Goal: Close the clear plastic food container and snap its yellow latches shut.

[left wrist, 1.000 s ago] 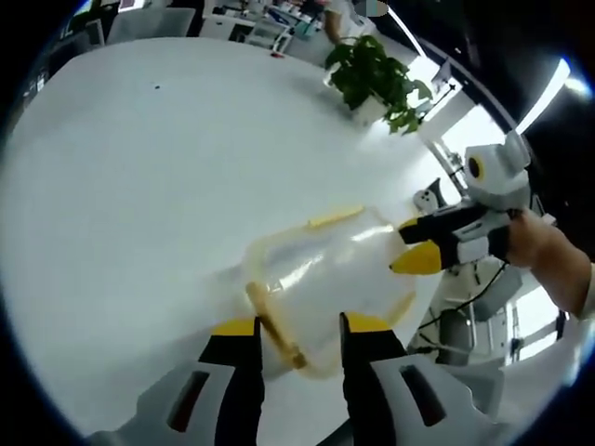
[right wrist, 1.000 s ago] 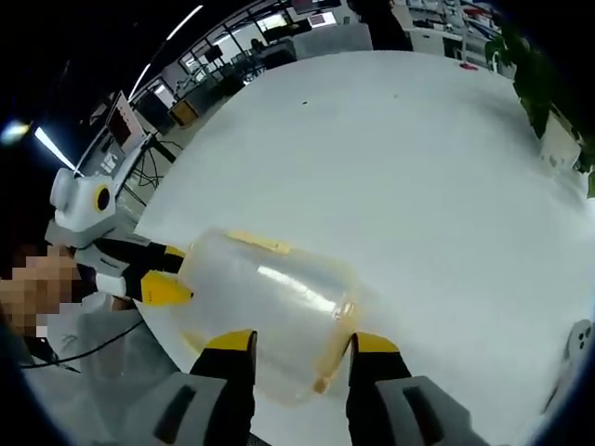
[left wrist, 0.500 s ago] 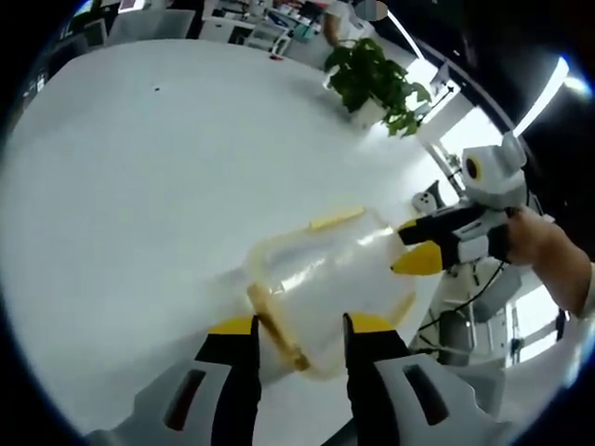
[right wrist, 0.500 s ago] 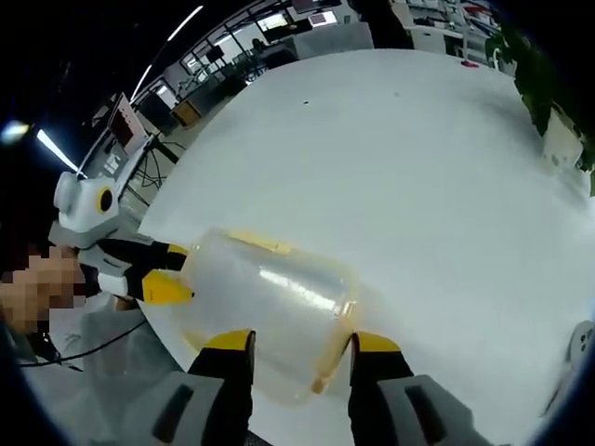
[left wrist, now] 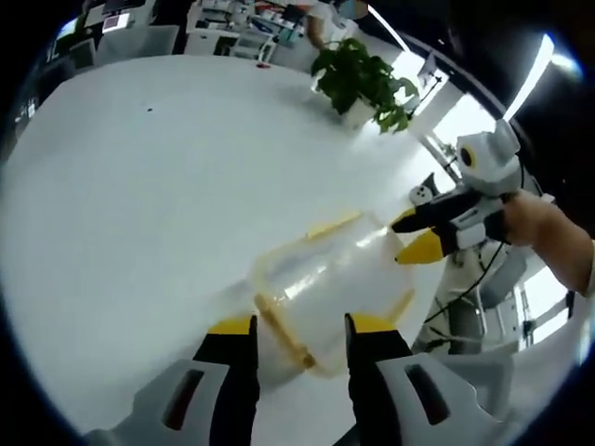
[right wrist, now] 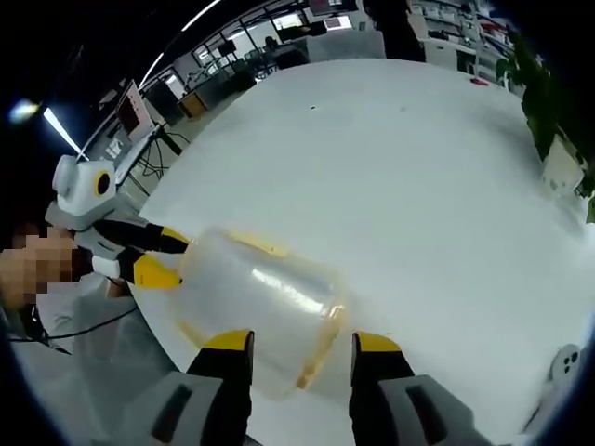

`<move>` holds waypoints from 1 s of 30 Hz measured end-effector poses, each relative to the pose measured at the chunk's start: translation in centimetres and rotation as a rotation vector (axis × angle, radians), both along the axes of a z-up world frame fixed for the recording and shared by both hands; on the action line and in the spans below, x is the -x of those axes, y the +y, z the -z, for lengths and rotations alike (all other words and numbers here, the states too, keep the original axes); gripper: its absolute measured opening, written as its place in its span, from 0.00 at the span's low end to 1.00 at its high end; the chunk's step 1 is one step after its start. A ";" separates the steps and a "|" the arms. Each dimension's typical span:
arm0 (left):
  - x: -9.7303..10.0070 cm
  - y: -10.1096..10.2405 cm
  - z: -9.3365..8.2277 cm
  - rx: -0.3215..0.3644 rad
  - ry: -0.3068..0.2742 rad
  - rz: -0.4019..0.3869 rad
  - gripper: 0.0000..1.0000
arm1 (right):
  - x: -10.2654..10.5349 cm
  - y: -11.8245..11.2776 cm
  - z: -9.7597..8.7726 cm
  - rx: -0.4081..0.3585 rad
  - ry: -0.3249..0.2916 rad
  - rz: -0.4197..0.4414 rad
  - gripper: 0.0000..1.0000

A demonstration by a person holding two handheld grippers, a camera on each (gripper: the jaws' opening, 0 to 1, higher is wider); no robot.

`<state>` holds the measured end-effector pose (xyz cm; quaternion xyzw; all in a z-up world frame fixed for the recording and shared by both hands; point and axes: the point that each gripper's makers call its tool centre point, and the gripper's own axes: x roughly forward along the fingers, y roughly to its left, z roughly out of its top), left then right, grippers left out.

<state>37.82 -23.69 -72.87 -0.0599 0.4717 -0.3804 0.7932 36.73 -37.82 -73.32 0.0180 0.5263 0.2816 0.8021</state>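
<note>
The clear plastic container rests on the white table close to its near edge. Yellow latches show on it: one long latch at the near end, another on the far side. My left gripper is open, its jaws straddling the container's near end. The right gripper reaches in from the right, its yellow tips at the opposite end. In the right gripper view the container lies between the open jaws of my right gripper, and the left gripper meets its far end.
A potted plant stands at the table's far side, also seen as the plant. A person's hand holds the right gripper beyond the table edge. Cables, desks and chairs lie off the table. The wide table top stretches behind the container.
Both views have shifted a little with the hands. The container and both grippers keep nearly the same places relative to one another.
</note>
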 end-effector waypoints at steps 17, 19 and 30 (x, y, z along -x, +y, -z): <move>-0.7 -0.5 -2.9 -0.052 -0.236 0.166 0.45 | -0.4 -0.6 -1.7 0.193 -0.197 -0.254 0.38; -0.5 -0.6 -2.9 -0.048 -0.234 0.174 0.44 | -0.4 -0.3 -1.9 0.179 -0.204 -0.260 0.38; 1.4 -2.9 -4.1 -0.046 -0.393 0.426 0.51 | 0.1 2.9 -3.5 0.141 -0.375 -0.597 0.41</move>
